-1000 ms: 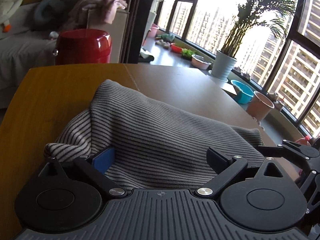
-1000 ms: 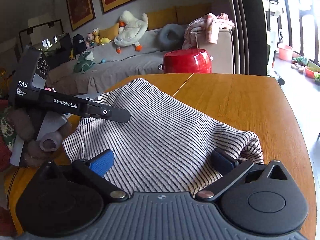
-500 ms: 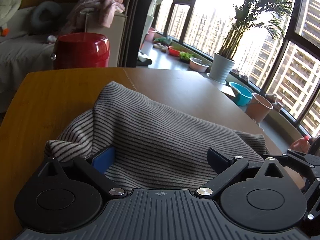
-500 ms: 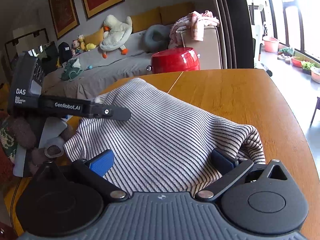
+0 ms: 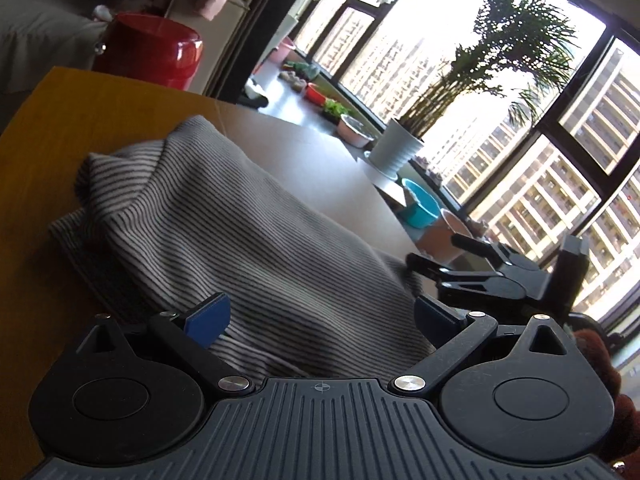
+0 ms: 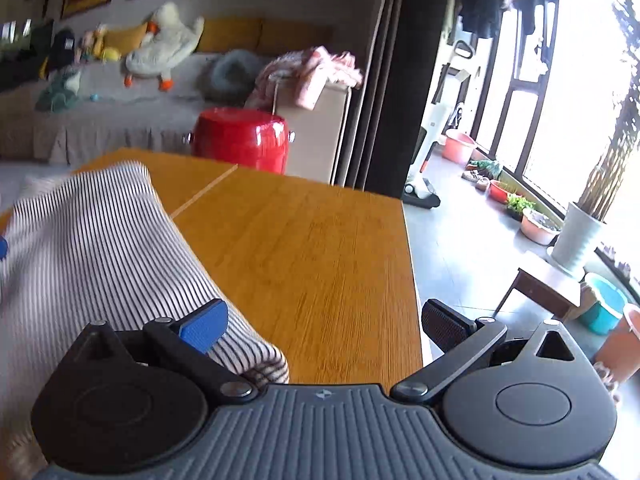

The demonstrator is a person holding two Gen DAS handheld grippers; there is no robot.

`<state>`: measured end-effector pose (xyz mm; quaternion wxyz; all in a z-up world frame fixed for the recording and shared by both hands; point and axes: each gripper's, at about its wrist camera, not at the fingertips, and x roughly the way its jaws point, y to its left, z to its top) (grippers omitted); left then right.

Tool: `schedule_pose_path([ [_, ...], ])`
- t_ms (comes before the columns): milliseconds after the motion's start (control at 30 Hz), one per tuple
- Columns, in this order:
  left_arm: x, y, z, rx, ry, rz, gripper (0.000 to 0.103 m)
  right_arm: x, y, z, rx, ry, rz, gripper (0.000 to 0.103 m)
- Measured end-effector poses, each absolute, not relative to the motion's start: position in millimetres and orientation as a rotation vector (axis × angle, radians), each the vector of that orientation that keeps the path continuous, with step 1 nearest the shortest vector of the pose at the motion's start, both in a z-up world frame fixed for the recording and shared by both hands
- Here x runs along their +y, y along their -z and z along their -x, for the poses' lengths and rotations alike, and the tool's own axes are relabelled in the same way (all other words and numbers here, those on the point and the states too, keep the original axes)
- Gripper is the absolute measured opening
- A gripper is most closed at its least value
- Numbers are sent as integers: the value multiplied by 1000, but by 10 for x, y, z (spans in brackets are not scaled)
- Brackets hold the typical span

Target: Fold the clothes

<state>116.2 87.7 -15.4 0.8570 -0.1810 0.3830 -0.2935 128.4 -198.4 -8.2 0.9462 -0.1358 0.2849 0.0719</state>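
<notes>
Lying bunched on wooden table (image 6: 320, 248), striped garment (image 5: 240, 240), both grippers' jaws wide.

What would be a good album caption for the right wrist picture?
Open right tool at the corner of a striped garment on a wooden table, with a red stool beyond.

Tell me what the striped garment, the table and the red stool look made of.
Striped garment: soft ribbed knit, matte; it slumps and folds. Table: wood or wood veneer, satin; fine grain lines and a seam show. Red stool: hard and glossy, probably lacquer or plastic; bright highlights run across it.
</notes>
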Motion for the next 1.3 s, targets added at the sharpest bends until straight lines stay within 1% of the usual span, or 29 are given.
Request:
schedule_pose_path([
  [167,797,309,-1315,836,606,320,101,-1898,124,-999,604,-209,256,103],
  [367,878,289,-1685,808,507,288,101,-1804,157,-623,628,-289,213,103],
  [467,866,296,-1812,796,488,294,101,-1626,129,-421,609,-367,242,103],
  [600,851,251,-1799,787,462,292,101,-1530,-26,-369,569,-423,260,103],
  [700,877,205,-1612,774,475,288,101,-1598,-179,-362,522,-465,179,103],
  [767,893,202,-1511,773,500,296,101,-1639,-261,-352,497,-579,57,103],
  [900,924,197,-1307,771,549,311,101,-1495,-166,-389,548,-828,-134,103],
  [1000,947,192,-1154,769,586,322,101,-1272,14,-477,622,-894,-88,103],
  [1100,964,195,-1014,770,622,332,102,-1185,130,-588,667,-829,9,103],
  [1300,893,367,-1142,787,633,331,103,-1269,183,-753,694,-764,51,103],
])
